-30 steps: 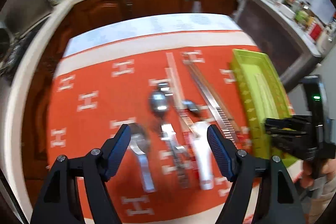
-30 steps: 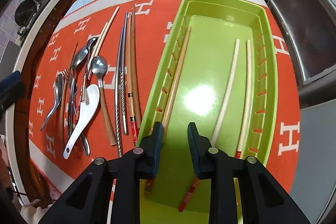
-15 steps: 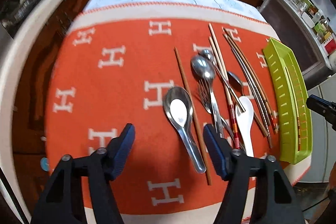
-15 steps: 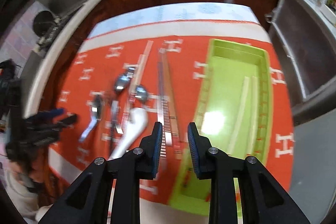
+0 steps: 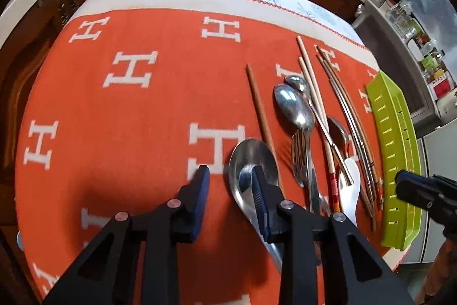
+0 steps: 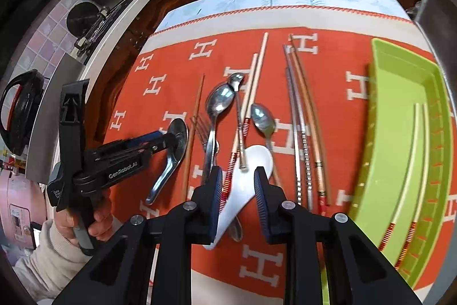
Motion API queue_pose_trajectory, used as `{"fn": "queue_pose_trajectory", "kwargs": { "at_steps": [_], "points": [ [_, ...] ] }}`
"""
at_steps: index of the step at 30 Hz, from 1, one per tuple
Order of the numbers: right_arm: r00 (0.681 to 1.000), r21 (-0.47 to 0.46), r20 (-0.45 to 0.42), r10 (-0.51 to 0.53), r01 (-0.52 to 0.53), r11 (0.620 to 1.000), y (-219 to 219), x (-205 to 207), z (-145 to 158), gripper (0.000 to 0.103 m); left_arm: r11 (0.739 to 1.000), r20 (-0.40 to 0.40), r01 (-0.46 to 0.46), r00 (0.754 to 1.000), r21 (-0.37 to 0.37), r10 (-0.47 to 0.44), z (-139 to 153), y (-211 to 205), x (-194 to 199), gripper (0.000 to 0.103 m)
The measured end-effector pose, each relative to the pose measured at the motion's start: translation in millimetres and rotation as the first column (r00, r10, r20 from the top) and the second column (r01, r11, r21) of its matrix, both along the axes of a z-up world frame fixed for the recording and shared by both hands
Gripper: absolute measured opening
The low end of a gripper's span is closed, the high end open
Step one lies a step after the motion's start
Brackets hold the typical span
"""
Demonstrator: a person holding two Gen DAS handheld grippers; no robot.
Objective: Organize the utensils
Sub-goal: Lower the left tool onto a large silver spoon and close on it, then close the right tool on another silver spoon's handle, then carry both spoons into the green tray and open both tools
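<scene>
Left hand-held gripper [image 6: 174, 140] over metal spoon [image 6: 168, 159], closing

Both hand-held grippers [image 5: 228, 176] [image 6: 238, 182] narrowly parted

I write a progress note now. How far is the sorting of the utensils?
Done: two pale chopsticks lie in the green tray. In hand: nothing is held; the left gripper, its jaws just closing, is at the wide metal spoon; the right gripper hovers empty above the white spoon. Left: spoons, fork and other chopsticks remain on the cloth.
</scene>
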State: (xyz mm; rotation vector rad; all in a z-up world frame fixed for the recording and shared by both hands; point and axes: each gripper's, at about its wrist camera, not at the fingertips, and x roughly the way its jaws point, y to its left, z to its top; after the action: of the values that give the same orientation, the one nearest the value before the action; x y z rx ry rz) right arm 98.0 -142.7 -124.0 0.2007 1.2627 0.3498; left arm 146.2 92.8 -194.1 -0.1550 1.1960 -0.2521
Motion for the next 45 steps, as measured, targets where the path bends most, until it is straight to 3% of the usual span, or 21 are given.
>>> {"fn": "queue_pose_trajectory", "kwargs": {
  "at_steps": [4,6,7,15,28,33,35,37,39,45],
  "points": [
    [1.000,0.010,-0.005,0.012,-0.012,1.000,10,8,-10,0.021,0.999,0.047,0.039,0.998,0.002,-0.039,-2,-9,2,0.028],
    [1.000,0.019,-0.003,0.019,-0.019,1.000,16,13,-13,0.020,0.998,0.066,0.056,0.996,0.009,-0.056,-2,-14,2,0.013],
    [1.000,0.024,-0.003,0.022,-0.022,0.999,19,17,-15,0.019,0.998,0.070,0.055,0.996,0.010,-0.056,-3,-14,3,0.011],
    [0.999,0.112,-0.047,0.013,-0.008,0.994,36,48,-34,0.016,0.994,0.046,0.029,0.999,-0.107,-0.024,-4,0,0,0.000],
    [0.989,0.151,-0.133,-0.061,0.081,0.985,47,92,-84,0.016,0.983,0.076,0.066,0.996,-0.174,-0.054,18,10,-19,0.000],
    [0.986,0.211,-0.144,-0.078,0.108,0.972,49,102,-98,0.016,0.980,0.089,0.079,0.994,-0.185,-0.063,25,13,-25,0.000],
    [0.987,0.225,-0.140,-0.079,0.109,0.968,51,103,-100,0.015,0.978,0.094,0.085,0.993,-0.190,-0.068,29,13,-27,0.000],
    [0.990,0.233,-0.119,-0.080,0.106,0.967,52,103,-99,0.009,0.977,0.099,0.088,0.993,-0.193,-0.070,32,14,-30,0.000],
    [0.993,0.199,-0.086,-0.075,0.091,0.976,57,100,-96,0.008,0.976,0.105,0.092,0.992,-0.197,-0.072,38,16,-35,0.000],
    [0.998,0.213,-0.033,-0.059,0.064,0.975,54,78,-74,0.002,0.971,0.128,0.112,0.988,-0.211,-0.087,56,15,-41,0.000]
  ]
}}
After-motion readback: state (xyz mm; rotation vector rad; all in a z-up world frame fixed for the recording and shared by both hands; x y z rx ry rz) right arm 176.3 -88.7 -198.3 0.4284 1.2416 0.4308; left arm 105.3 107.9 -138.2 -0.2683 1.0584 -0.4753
